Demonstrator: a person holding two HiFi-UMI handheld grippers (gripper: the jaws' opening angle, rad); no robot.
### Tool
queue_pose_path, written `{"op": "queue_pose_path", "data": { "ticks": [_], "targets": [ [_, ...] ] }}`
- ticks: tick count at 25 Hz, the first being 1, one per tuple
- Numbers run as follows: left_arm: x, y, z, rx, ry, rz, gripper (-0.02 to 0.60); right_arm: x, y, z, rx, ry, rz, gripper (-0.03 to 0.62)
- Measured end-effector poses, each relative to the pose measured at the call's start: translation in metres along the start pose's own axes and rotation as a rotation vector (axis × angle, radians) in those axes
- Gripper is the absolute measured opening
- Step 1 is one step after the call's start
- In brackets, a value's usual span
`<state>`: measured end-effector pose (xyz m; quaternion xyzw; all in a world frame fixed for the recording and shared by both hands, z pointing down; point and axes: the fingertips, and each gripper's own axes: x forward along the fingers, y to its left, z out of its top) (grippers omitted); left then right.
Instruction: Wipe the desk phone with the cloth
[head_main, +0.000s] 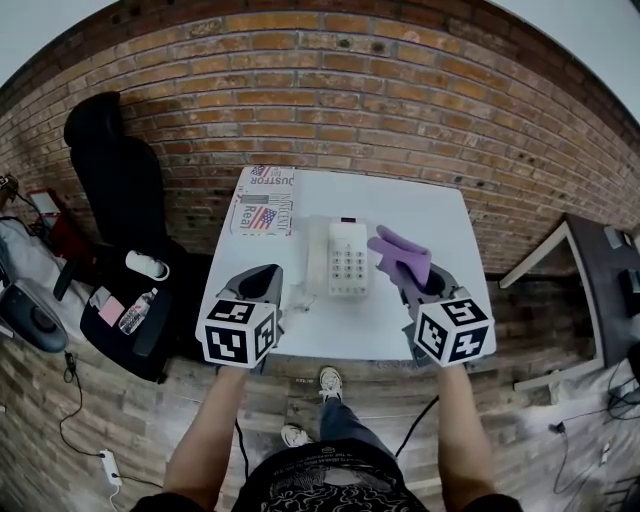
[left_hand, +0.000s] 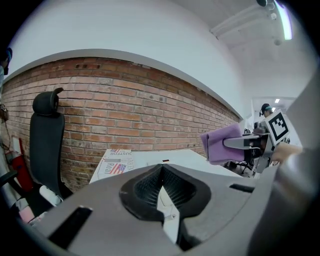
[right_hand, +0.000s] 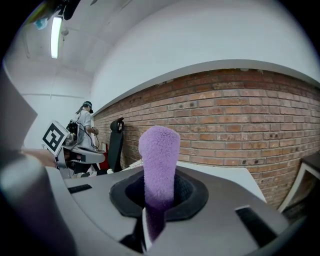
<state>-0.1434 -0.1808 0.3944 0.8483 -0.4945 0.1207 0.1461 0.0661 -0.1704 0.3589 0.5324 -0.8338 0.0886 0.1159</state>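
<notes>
A white desk phone (head_main: 340, 258) with its handset on the left lies in the middle of the white table (head_main: 420, 205). My right gripper (head_main: 412, 280) is just right of the phone, shut on a folded purple cloth (head_main: 402, 252) that stands up out of the jaws above the phone's right edge. In the right gripper view the cloth (right_hand: 159, 155) fills the pinch of that gripper (right_hand: 159, 200). My left gripper (head_main: 270, 282) hovers at the phone's front left with nothing in it. In the left gripper view that gripper (left_hand: 162, 187) has its jaws together.
A printed cardboard box (head_main: 264, 200) lies at the table's back left, against the brick wall (head_main: 400, 90). A black office chair (head_main: 115, 170) stands to the left, and another desk (head_main: 590, 270) to the right. A person (right_hand: 86, 127) stands far off.
</notes>
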Motion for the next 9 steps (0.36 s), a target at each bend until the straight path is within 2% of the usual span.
{"op": "queue_pose_path", "data": {
  "ticks": [9],
  "targets": [
    [-0.0062,-0.0057,-0.0043,0.003,0.003,-0.003,0.006,-0.0064,0.0069,-0.0048,0.002,-0.002,0.006,0.042]
  ]
}}
